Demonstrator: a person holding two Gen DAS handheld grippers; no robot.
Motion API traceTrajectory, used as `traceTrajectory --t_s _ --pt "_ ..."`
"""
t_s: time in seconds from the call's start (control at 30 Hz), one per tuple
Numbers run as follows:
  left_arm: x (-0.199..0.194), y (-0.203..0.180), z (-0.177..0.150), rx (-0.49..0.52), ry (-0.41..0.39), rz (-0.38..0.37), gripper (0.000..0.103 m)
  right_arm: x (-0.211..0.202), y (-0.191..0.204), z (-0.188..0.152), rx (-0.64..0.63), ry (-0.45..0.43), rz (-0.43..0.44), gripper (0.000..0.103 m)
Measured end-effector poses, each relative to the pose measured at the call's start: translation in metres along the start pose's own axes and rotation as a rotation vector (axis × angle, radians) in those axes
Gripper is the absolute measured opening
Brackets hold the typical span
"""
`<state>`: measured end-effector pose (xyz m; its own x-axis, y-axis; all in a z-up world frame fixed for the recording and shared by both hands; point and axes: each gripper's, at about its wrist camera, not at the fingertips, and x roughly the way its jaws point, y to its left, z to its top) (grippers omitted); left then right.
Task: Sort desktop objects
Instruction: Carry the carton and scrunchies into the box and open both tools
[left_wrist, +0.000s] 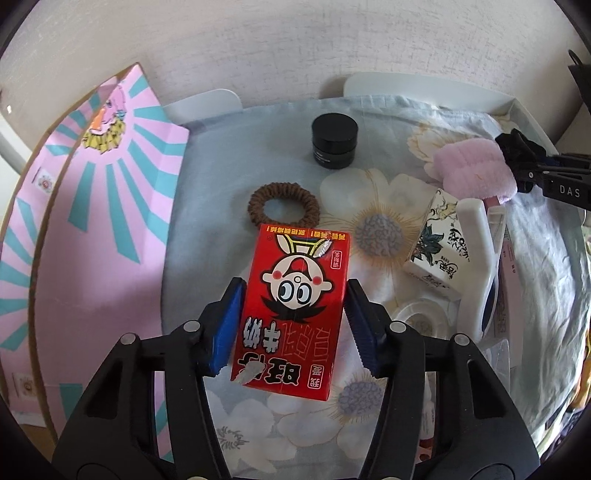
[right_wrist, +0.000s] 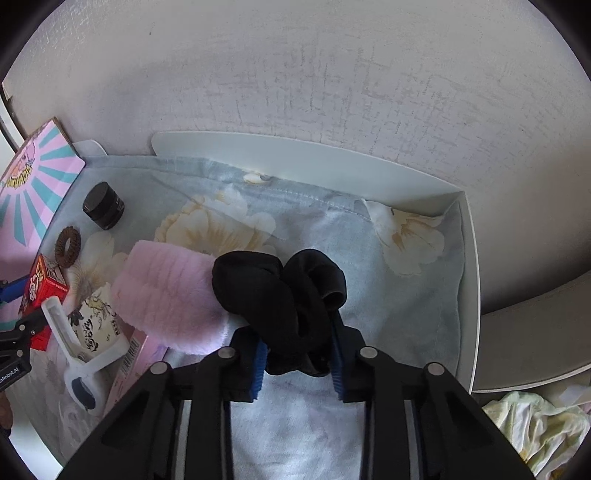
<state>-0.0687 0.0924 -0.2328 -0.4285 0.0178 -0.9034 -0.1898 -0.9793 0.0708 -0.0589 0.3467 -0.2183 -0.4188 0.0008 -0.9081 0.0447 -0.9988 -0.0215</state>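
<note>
1. The left gripper (left_wrist: 293, 325) pinches the red milk carton (left_wrist: 295, 310) at frame centre, one blue pad on each long side; the carton's long axis runs straight up the frame, away from the fingers.
2. The right gripper (right_wrist: 297, 363) squeezes the black scrunchie (right_wrist: 284, 295), bunched just ahead of its tips at centre.
3. The brown hair tie (left_wrist: 283, 208) lies just above the carton's far end.

A home, likely a bedroom: a flower-printed cloth (left_wrist: 280, 155) covers a white desk (right_wrist: 332, 155) set against a textured wall (right_wrist: 332, 74), strewn with personal things such as a hair tie (left_wrist: 283, 204), a cosmetic jar (left_wrist: 334, 141) and a milk carton (left_wrist: 295, 310).
</note>
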Motion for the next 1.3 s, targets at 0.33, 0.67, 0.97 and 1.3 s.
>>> traceTrajectory --t_s 0.33,0.67,0.97,1.3 --pt "-0.026 0.0 0.006 0.008 -0.034 -0.007 0.051 -0.033 0.001 -0.021 0.048 -0.025 0.011 0.024" --pt "-0.092 0.006 0.015 0.053 -0.088 -0.032 0.051 -0.089 -0.001 0.025 0.088 -0.087 -0.012 0.024" --pt "-0.17 0.056 0.032 -0.011 -0.205 -0.003 0.051 -0.177 0.039 0.04 0.028 -0.227 -0.028 0.024" --pt "-0.198 0.13 0.025 -0.117 -0.252 0.093 0.051 -0.187 0.141 0.087 -0.143 -0.287 0.1 0.024"
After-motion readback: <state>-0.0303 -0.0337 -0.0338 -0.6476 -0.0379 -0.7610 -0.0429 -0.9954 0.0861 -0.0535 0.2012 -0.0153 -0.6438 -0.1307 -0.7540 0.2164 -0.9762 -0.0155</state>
